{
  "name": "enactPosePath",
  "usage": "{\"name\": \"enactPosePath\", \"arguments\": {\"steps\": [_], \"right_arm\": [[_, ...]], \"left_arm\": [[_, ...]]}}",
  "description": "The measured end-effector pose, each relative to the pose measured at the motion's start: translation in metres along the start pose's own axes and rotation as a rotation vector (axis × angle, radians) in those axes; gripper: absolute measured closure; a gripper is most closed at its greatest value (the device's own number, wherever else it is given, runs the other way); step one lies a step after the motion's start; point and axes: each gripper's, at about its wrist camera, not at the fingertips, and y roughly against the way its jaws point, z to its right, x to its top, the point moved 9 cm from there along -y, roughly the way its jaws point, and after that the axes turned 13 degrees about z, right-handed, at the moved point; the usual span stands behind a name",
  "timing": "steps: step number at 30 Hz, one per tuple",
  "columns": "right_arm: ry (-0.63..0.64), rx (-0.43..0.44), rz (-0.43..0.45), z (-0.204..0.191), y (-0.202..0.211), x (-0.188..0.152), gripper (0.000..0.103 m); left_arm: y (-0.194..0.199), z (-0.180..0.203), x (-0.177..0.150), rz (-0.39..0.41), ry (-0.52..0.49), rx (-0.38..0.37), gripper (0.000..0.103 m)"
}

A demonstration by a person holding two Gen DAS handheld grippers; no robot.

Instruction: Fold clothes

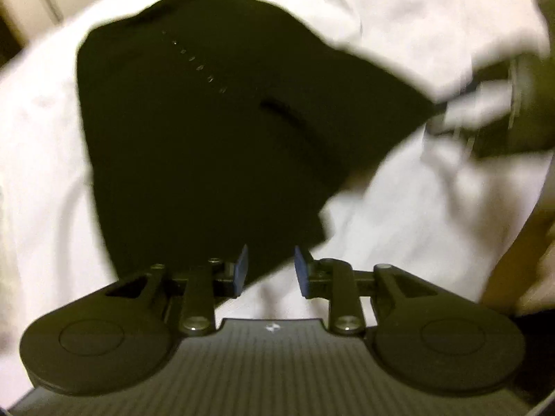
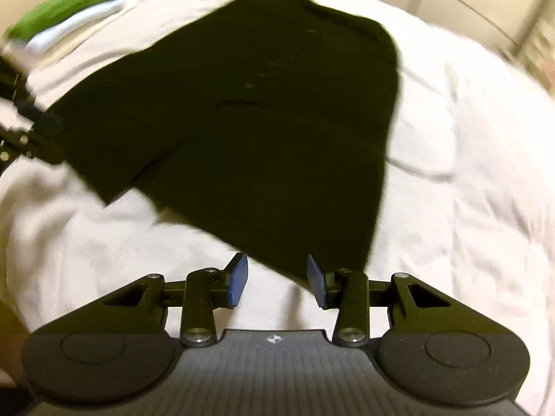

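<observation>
1. Lying flat on the white bedding (image 1: 399, 24) is the black garment (image 1: 208, 138), already doubled over itself, one narrower flap sticking out to the side.
2. Left gripper (image 1: 270, 270) is hanging over the garment's near edge, blue pads apart, nothing pinched between them.
3. Right gripper (image 2: 277, 282) is hovering at the near corner in its own view, jaws parted wider, also gripping nothing.
4. Risk, as I am judging it: the quilted bedding is soft and puckered, so a pad coming down could snag the cover along with the cloth and drag the fold askew.
5. Risk: the black fabric is looking thin and limp; lifting one corner alone would likely let the stacked layers slide apart.
6. Textures: matte dark weave with a faint row of small dots; pale, cushioned cover beneath.
7. A green and white folded stack (image 2: 66, 10) is sitting far off, well apart.
</observation>
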Motion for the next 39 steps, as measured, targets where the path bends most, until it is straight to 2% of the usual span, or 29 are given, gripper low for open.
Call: {"name": "enactPosePath", "arguments": {"steps": [3, 5, 7, 9, 10, 11, 12, 13, 14, 15, 16, 18, 20, 22, 24, 26, 28, 29, 30, 31, 32, 35, 39], "right_arm": [[-0.273, -0.035, -0.016, 0.035, -0.009, -0.004, 0.062], [-0.462, -0.052, -0.016, 0.057, -0.01, -0.012, 0.059], [-0.634, -0.058, -0.011, 0.078, -0.01, -0.021, 0.056], [-0.779, -0.045, -0.003, 0.096, -0.011, -0.03, 0.049], [-0.838, -0.044, 0.001, 0.103, -0.011, -0.037, 0.044], [-0.897, -0.043, 0.005, 0.109, -0.011, -0.043, 0.043], [-0.963, -0.03, 0.007, 0.115, -0.016, -0.047, 0.043], [-1.032, -0.01, 0.019, 0.117, -0.019, -0.048, 0.044], [-1.102, 0.01, 0.032, 0.119, -0.022, -0.048, 0.073], [-1.166, 0.049, 0.032, 0.119, -0.023, -0.047, 0.094], [-1.23, 0.089, 0.031, 0.119, -0.024, -0.045, 0.097], [-1.19, 0.126, 0.04, 0.115, -0.014, -0.03, 0.098], [-1.103, 0.157, 0.049, 0.108, -0.002, -0.013, 0.099], [-1.016, 0.123, -0.005, 0.101, -0.001, -0.016, 0.099], [-0.91, 0.031, -0.099, 0.098, -0.013, -0.035, 0.099], [-0.915, 0.006, -0.161, 0.098, -0.024, -0.048, 0.099], [-0.88, 0.026, -0.166, 0.098, -0.027, -0.043, 0.096], [-0.856, 0.04, -0.166, 0.097, -0.027, -0.04, 0.084], [-0.832, 0.054, -0.167, 0.096, -0.026, -0.036, 0.079], [-0.83, 0.067, -0.159, 0.097, -0.025, -0.035, 0.069], [-0.83, 0.079, -0.15, 0.098, -0.024, -0.034, 0.064], [-0.896, 0.092, -0.115, 0.108, -0.024, -0.036, 0.055], [-0.99, 0.13, -0.077, 0.124, -0.031, -0.042, 0.053]], "left_arm": [[-0.025, -0.01, 0.014, 0.012, 0.335, -0.089, 0.075], [-0.049, 0.0, 0.021, 0.003, 0.503, -0.118, 0.074], [-0.071, 0.001, 0.019, -0.014, 0.597, -0.113, 0.073], [-0.084, 0.003, 0.016, -0.026, 0.663, -0.121, 0.074], [-0.088, 0.004, 0.015, -0.024, 0.705, -0.135, 0.078], [-0.091, 0.005, 0.015, -0.02, 0.747, -0.153, 0.083], [-0.093, 0.006, 0.015, -0.016, 0.789, -0.17, 0.103], [-0.093, 0.006, 0.015, -0.009, 0.828, -0.184, 0.103], [-0.089, 0.004, 0.018, 0.007, 0.859, -0.199, 0.103], [-0.08, 0.001, 0.022, 0.045, 0.88, -0.212, 0.103], [-0.067, -0.003, 0.028, 0.099, 0.885, -0.215, 0.103], [-0.039, -0.016, 0.035, 0.186, 0.864, -0.186, 0.103], [-0.031, -0.019, 0.03, 0.18, 0.83, -0.15, 0.103], [-0.051, -0.008, 0.012, 0.085, 0.784, -0.123, 0.103], [-0.075, 0.007, -0.006, -0.001, 0.753, -0.098, 0.103], [-0.098, 0.022, -0.022, -0.082, 0.724, -0.072, 0.103], [-0.099, 0.026, -0.018, -0.09, 0.701, -0.053, 0.103], [-0.095, 0.024, -0.015, -0.088, 0.69, -0.046, 0.103], [-0.089, 0.022, -0.012, -0.086, 0.674, -0.037, 0.103], [-0.079, 0.017, -0.01, -0.08, 0.669, -0.033, 0.102], [-0.068, 0.011, -0.009, -0.074, 0.671, -0.033, 0.1], [-0.029, -0.014, -0.008, -0.029, 0.697, -0.007, 0.085], [0.018, -0.083, -0.023, 0.044, 0.763, 0.163, 0.053]]}}
